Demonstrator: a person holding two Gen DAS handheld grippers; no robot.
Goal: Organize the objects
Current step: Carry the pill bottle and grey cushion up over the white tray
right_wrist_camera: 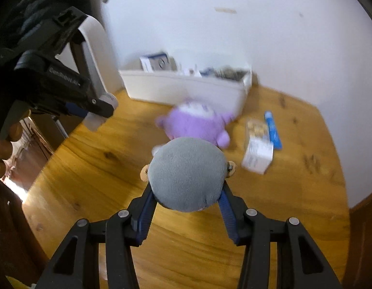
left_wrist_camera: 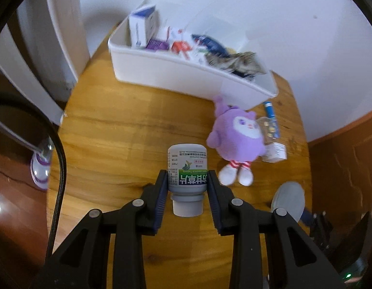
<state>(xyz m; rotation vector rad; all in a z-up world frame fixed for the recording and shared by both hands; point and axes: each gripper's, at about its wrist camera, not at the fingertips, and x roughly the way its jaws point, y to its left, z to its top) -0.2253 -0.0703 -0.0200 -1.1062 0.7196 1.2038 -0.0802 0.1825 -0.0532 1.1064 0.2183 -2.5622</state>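
Left wrist view: left tongs clamped on a grey medicine bottle, its blue pads pressed against both sides of the label, the white cap pointing back toward the camera. The bottle is held above the wooden worktop. At the far edge, against the wall, stands a white bin holding assorted boxes and packets, among them a white-and-blue carton at its left end and a mottled brown item at its right end. In front of the bin's right end lies a purple plush toy, face up, with a blue tube and a small white box just beside it on the right. A grey rounded shape shows at the lower right.

Right wrist view: right tongs closed around a grey plush ball, held above the worktop. Behind it lies the purple plush toy, blurred, in front of the white bin. To the right lie the blue tube and the white box, touching or nearly so. At the upper left the left tongs appear with the pale bottle between them.
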